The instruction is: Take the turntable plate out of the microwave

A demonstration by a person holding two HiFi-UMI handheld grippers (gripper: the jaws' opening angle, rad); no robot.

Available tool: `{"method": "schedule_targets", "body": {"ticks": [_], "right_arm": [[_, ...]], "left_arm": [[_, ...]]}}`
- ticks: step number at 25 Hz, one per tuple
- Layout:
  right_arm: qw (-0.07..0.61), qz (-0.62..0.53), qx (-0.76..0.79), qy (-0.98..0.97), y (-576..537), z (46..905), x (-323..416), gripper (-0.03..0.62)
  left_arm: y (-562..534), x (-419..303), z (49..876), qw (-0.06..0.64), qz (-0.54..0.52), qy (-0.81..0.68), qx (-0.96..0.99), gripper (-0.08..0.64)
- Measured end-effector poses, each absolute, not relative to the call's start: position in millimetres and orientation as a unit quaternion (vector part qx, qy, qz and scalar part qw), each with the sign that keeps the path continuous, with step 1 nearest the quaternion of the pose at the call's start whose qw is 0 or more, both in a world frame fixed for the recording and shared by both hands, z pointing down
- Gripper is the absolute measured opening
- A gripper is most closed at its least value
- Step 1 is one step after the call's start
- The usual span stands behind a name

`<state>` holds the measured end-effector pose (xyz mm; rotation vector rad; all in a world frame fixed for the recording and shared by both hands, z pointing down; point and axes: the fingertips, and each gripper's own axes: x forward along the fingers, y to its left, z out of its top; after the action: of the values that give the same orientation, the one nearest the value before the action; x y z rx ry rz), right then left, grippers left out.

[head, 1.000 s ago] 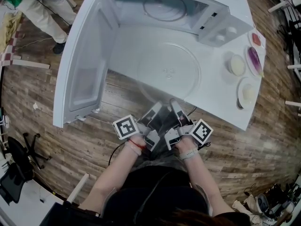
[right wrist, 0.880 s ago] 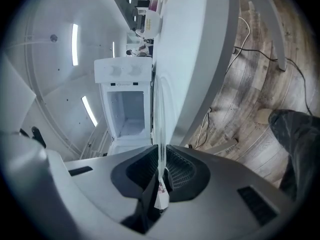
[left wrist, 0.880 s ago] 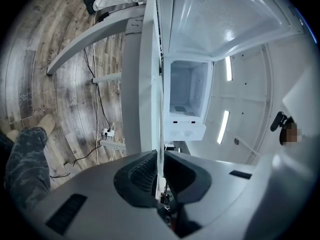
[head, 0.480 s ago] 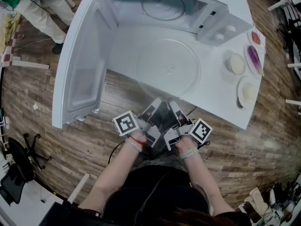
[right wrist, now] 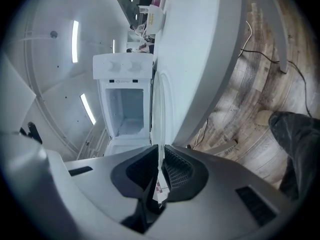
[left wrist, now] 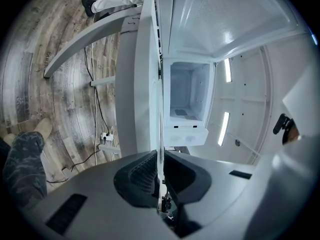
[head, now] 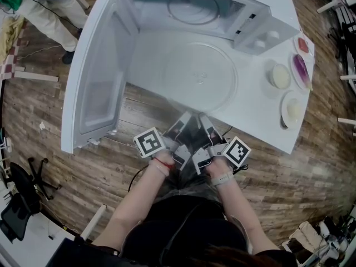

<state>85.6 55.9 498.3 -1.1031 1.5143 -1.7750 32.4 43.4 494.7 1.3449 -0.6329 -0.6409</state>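
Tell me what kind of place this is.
Probably a test workspace, not a kitchen: a white microwave oven on a white table, loose black cables across the wooden plank floor.

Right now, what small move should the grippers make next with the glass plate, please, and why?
Probably ease the clear glass turntable plate down flat onto the white table: left gripper and right gripper pinch its near rim, already outside the white microwave.

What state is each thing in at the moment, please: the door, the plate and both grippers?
Door: swung wide open.
Plate: out of the microwave, held by its near rim.
Left gripper: shut on the plate's rim.
Right gripper: shut on the plate's rim.
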Motion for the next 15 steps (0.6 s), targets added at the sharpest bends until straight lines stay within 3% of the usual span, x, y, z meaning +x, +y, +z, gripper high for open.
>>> {"method": "schedule_targets", "body": {"ticks": [15], "right_arm": [[0.278, -0.662, -0.427, 0.55, 49.8, 501.7, 87.1, 0.048]], "left_arm": [[30.5, 32.3, 497.3, 0.691, -0.285, -0.289, 0.599, 0.043]]}}
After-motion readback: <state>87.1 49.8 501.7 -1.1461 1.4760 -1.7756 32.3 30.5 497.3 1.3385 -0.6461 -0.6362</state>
